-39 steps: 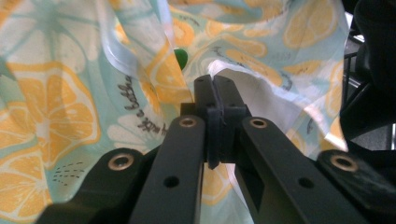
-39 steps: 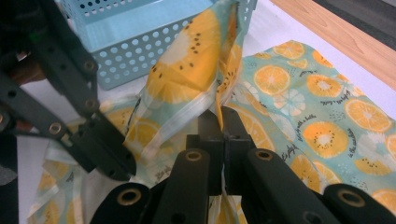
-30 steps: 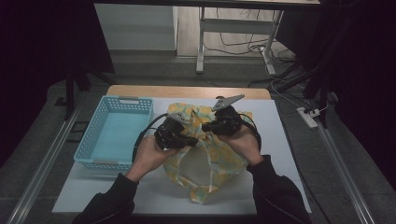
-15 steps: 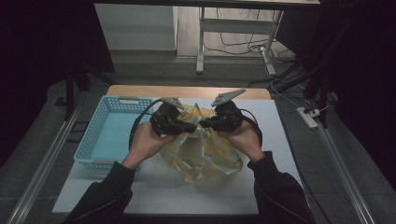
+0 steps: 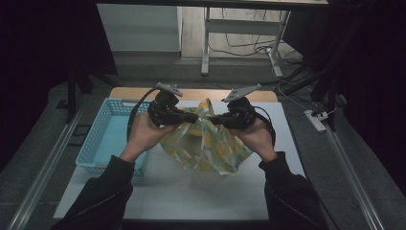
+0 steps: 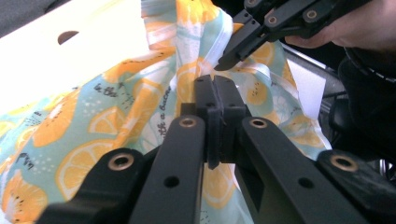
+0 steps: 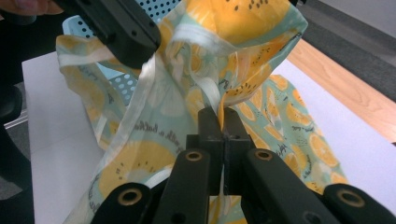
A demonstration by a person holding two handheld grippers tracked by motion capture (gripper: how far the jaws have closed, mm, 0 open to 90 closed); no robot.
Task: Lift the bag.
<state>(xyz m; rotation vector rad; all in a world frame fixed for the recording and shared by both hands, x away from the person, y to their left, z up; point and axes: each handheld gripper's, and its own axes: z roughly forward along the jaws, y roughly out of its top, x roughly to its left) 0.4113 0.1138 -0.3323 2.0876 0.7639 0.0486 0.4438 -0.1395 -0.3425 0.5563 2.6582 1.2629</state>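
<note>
1. The left gripper [image 5: 195, 117] is clenched on the top edge of a lemon-print cloth [image 5: 206, 143]. In the left gripper view its two black jaws meet flat against each other, with a fold of the fabric pinched at their tips [image 6: 215, 91].
2. The right gripper [image 5: 214, 120] is likewise clamped on the same cloth. In the right gripper view its jaws stand pressed together, and a pale hem band of the fabric [image 7: 212, 100] runs into them from above.
3. In the high view the two grippers face each other, tips close together, over the far half of the table. Each one carries a grey three-cornered plate on top, and a dark cable loops from the left one.
4. The cloth hangs from the two grips, bunched at the top and spreading below. Its lower part seems to rest on the white table top [image 5: 191, 191], though the dim high view leaves it unclear how much of it is lifted clear.
5. The print is yellow-orange citrus slices on pale green with small black lettering, plain to see in both gripper views.
6. The person's hands hold the gripper bodies from below, and dark sleeves come in from the near edge of the table.
7. A light blue perforated basket [image 5: 103, 139] stands on the table, beside the left hand [image 5: 143, 136].
8. Beyond the white top lies a strip of bare wood [image 5: 191, 94] along the far edge.
</note>
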